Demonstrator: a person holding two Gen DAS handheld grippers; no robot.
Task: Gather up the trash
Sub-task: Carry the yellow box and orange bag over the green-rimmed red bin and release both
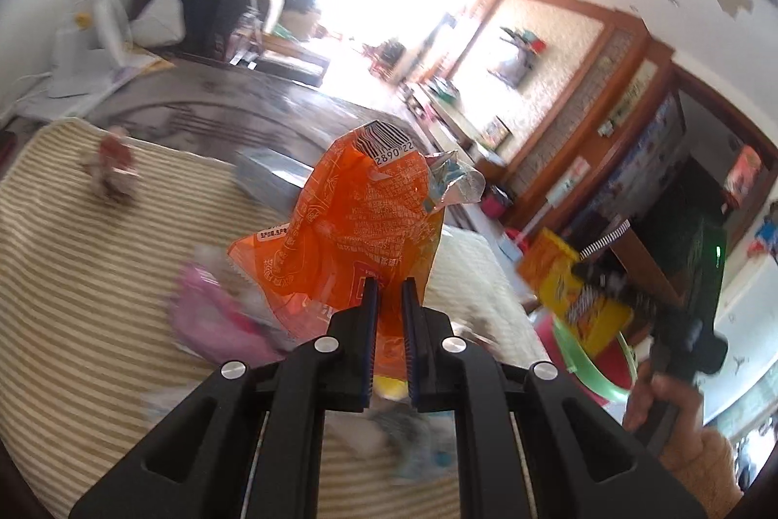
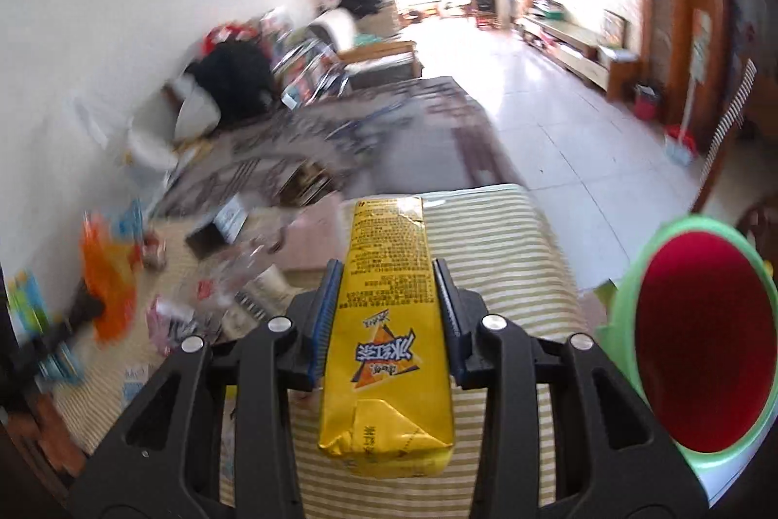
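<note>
My left gripper (image 1: 389,283) is shut on a crumpled orange snack wrapper (image 1: 355,227) and holds it above the striped cloth (image 1: 73,276). My right gripper (image 2: 386,268) is shut on a yellow drink carton (image 2: 389,324), held lengthwise between the jaws above the cloth (image 2: 510,256). The carton (image 1: 569,290) and right gripper (image 1: 588,271) also show at the right of the left wrist view. The orange wrapper (image 2: 109,280) shows at the left of the right wrist view. A green bin with a red inside (image 2: 705,348) stands at the right, beside the carton.
More litter lies on the cloth: a pink wrapper (image 1: 214,314), a small red-brown item (image 1: 114,169), blurred clear and white wrappers (image 2: 233,276). A grey box (image 1: 272,178) sits at the cloth's far edge. A dark rug (image 2: 389,130) and tiled floor (image 2: 559,120) lie beyond.
</note>
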